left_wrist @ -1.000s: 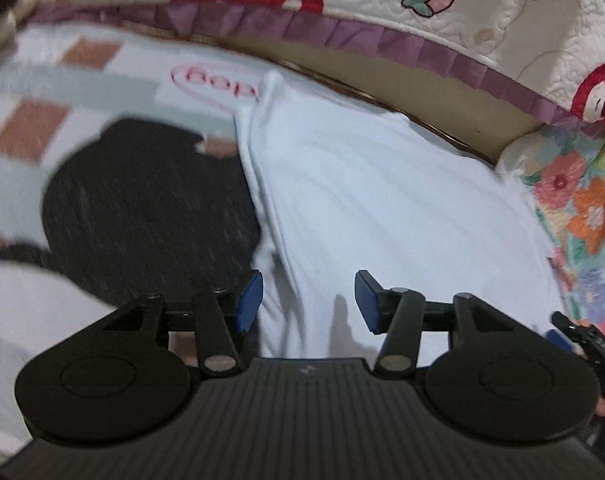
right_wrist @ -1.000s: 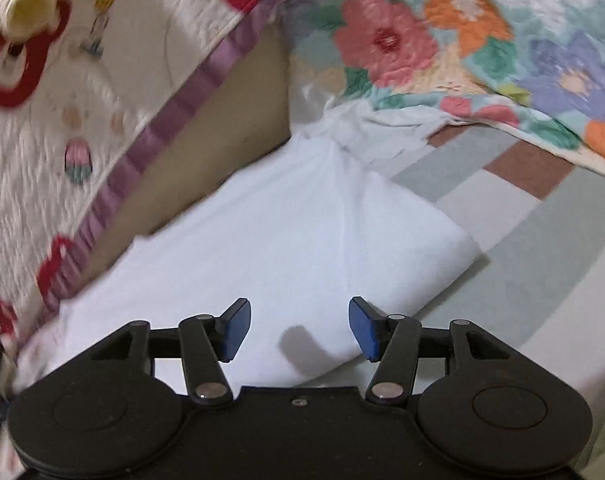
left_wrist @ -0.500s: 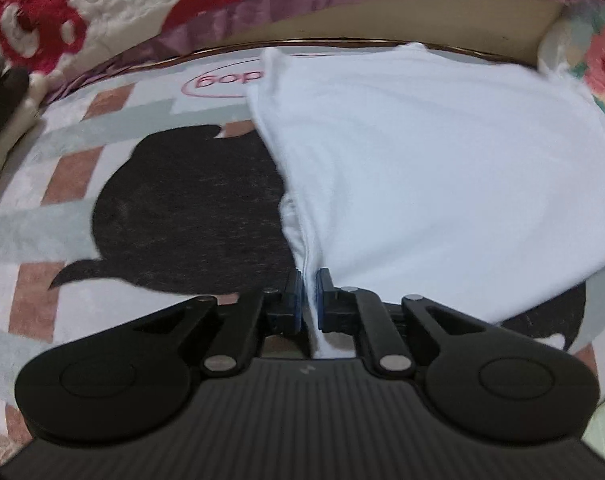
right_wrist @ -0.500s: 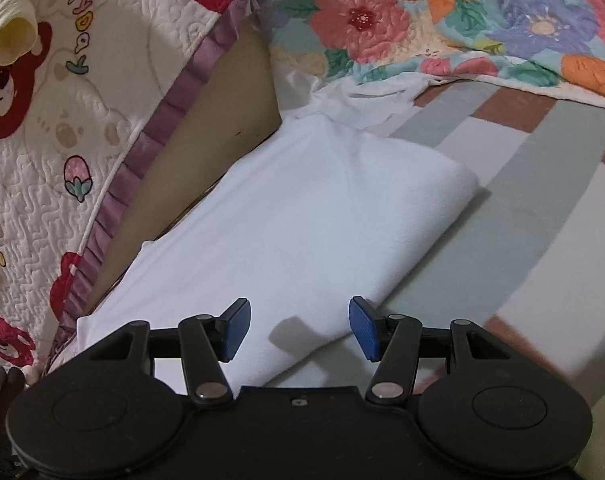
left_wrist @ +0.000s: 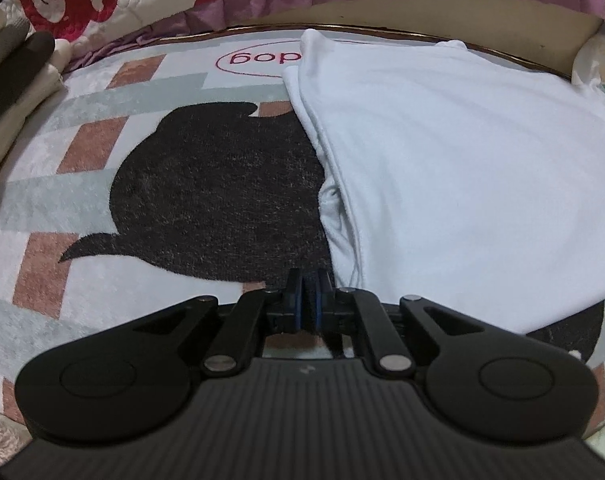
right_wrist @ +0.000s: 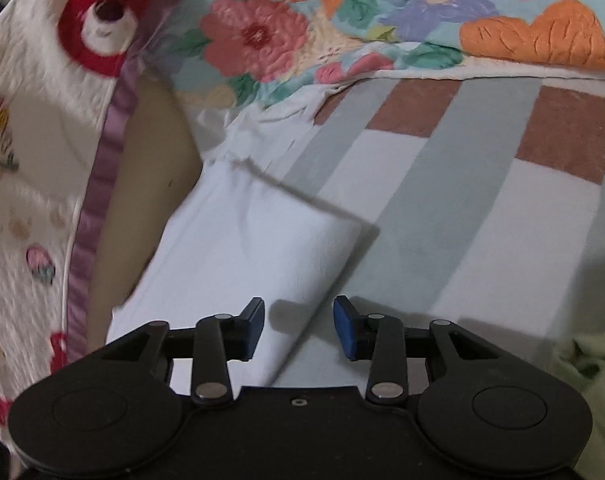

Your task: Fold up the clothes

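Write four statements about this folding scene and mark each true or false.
1. The white garment partly covers a black shape on the rug. True.
2. The left claw is wide open. False: it is shut.
3. The right claw is clamped shut. False: its jaws stand apart and are closing, with the garment's edge between them.
4. A floral quilt lies beyond the rug. True.

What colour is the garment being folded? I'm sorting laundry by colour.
Plain white, with no print visible; it shows best in the left wrist view.
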{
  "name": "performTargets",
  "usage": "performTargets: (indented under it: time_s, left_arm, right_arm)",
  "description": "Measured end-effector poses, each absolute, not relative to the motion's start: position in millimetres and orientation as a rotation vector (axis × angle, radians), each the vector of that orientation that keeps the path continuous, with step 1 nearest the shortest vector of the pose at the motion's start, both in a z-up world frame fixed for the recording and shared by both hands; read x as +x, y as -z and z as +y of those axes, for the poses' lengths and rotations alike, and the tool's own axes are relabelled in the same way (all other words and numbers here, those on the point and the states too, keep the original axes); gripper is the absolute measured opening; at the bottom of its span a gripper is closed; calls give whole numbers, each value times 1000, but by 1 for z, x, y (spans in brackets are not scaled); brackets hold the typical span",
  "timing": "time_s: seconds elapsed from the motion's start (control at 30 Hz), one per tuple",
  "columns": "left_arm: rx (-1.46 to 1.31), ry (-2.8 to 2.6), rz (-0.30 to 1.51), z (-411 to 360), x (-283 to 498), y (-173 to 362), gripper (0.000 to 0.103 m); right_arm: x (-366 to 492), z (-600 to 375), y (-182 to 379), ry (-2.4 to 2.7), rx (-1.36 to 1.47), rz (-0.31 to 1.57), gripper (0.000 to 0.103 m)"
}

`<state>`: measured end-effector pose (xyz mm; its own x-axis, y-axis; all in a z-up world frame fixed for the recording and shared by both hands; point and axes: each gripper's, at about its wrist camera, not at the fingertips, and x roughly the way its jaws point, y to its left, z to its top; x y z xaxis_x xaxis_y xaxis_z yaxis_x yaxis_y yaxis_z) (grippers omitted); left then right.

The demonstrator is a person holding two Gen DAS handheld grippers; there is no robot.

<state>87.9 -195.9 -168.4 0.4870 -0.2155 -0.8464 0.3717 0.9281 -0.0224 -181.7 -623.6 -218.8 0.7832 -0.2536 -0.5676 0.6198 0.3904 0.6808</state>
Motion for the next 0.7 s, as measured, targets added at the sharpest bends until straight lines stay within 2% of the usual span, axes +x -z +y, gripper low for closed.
performTargets:
  time_s: [0.1,0.2,0.23,0.27,0.4,0.53,0.63,0.7]
  left_arm:
    - [167,349,998,-197,88,168,6]
    - [191,331,986,-198,84,167,9]
    - [195,319,974,-197,82,166,9]
    - [202,306,941,-196,79,161,9]
    - [305,240,791,-203,62,147,9]
    - [390,342,640,-227,38,127,9]
    - [437,494,608,-249,22,115,16]
    - [411,620,690,-265,21,117,28]
  right_arm:
    - [-166,-631,221,597,982,363,51]
    - [-155,-641,226,605,938,327,49]
    - [-153,-644,227,605,928,319,27]
    - [-154,-647,228,589,928,314,11]
    - [-166,-641,215,568,813,258,10]
    - [-160,-645,221,588,801,309,10]
    - [-160,-649,227,596,824,326,10]
    - [-159,-646,228,598,806,330,10]
